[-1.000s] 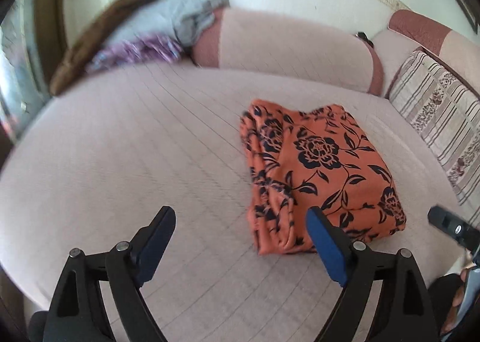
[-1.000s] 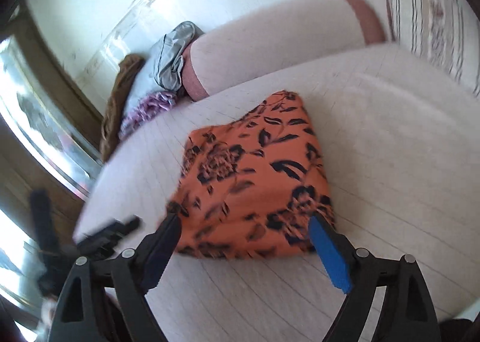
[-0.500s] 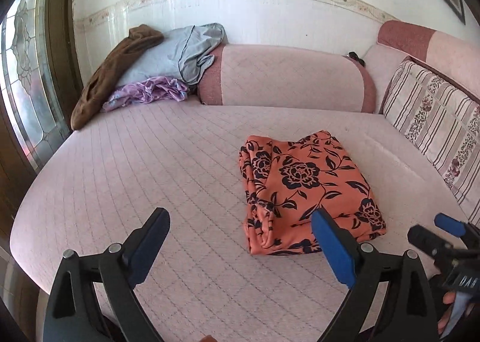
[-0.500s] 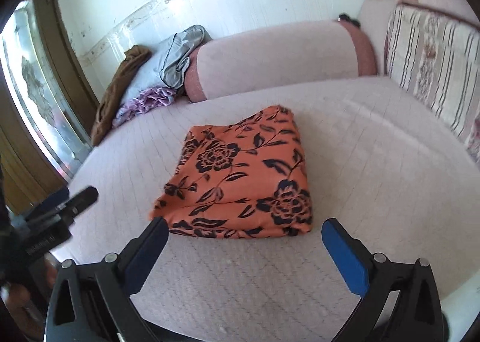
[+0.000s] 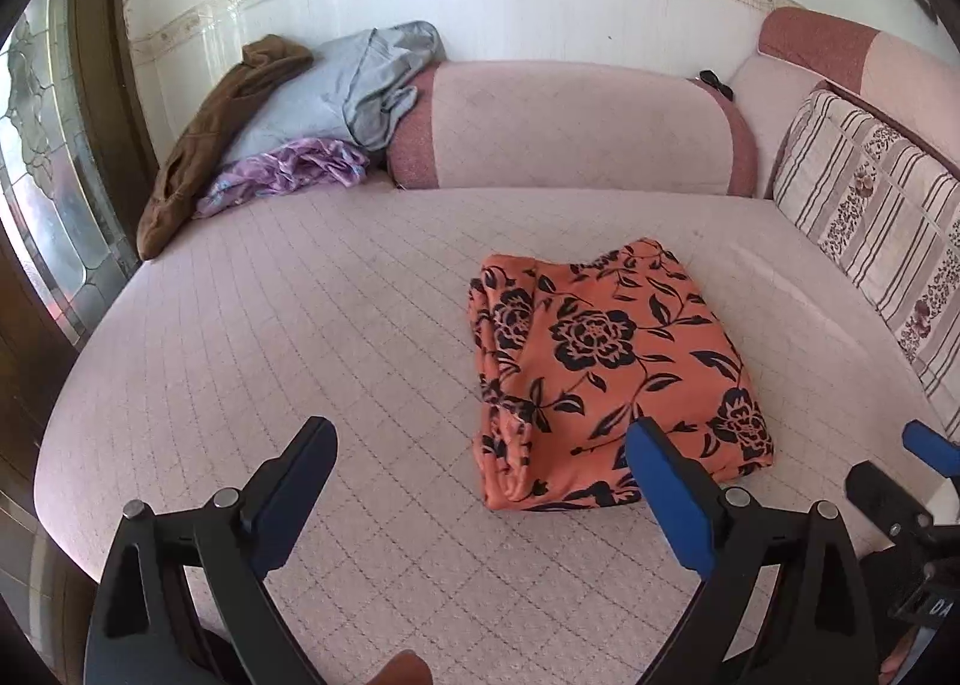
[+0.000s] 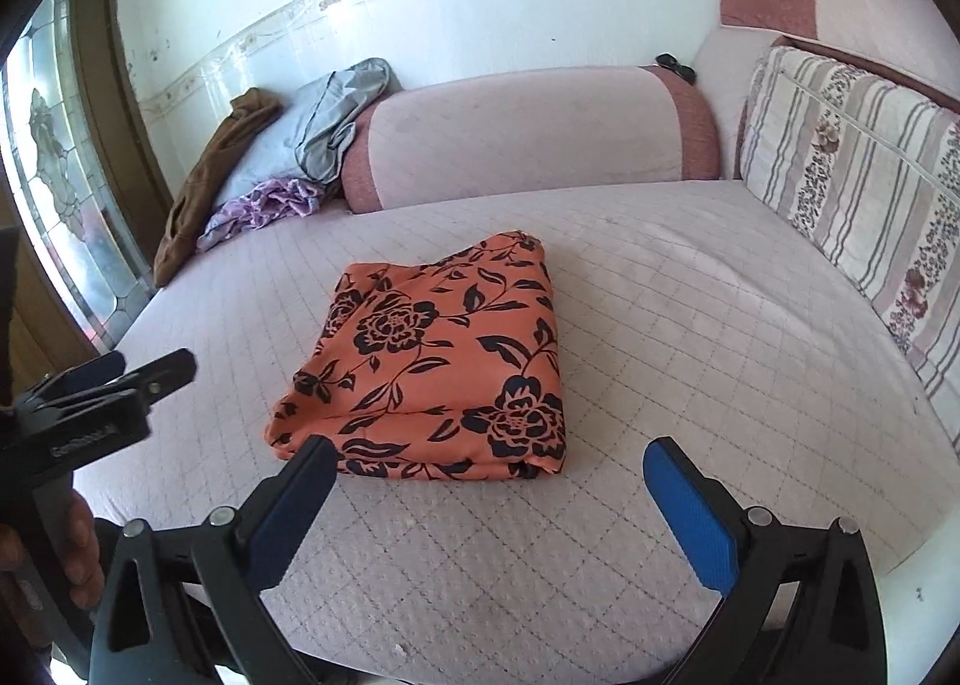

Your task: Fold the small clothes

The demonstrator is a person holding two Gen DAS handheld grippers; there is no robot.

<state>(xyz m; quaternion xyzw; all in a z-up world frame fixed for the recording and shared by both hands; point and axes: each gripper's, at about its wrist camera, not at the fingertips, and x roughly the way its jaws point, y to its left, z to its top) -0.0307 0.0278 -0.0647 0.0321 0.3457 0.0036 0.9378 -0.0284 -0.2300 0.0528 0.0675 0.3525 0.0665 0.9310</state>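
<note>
An orange cloth with black flowers (image 5: 606,367) lies folded into a neat rectangle on the pink quilted sofa seat (image 5: 300,337); it also shows in the right wrist view (image 6: 438,361). My left gripper (image 5: 480,457) is open and empty, held back above the seat's front edge, near the cloth's front left corner. My right gripper (image 6: 489,475) is open and empty, just in front of the cloth's near edge. Each gripper shows at the edge of the other's view, the right one (image 5: 918,481) and the left one (image 6: 108,385).
A pile of clothes, brown (image 5: 216,126), grey (image 5: 354,78) and purple (image 5: 288,172), lies at the back left. A pink bolster (image 5: 570,126) runs along the back. A striped floral cushion (image 5: 882,217) leans at the right. Sunglasses (image 6: 675,65) rest on the bolster's end.
Both grippers have pulled back and up from the folded cloth, so more of the sofa shows. Both stay open. The cloth has not moved.
</note>
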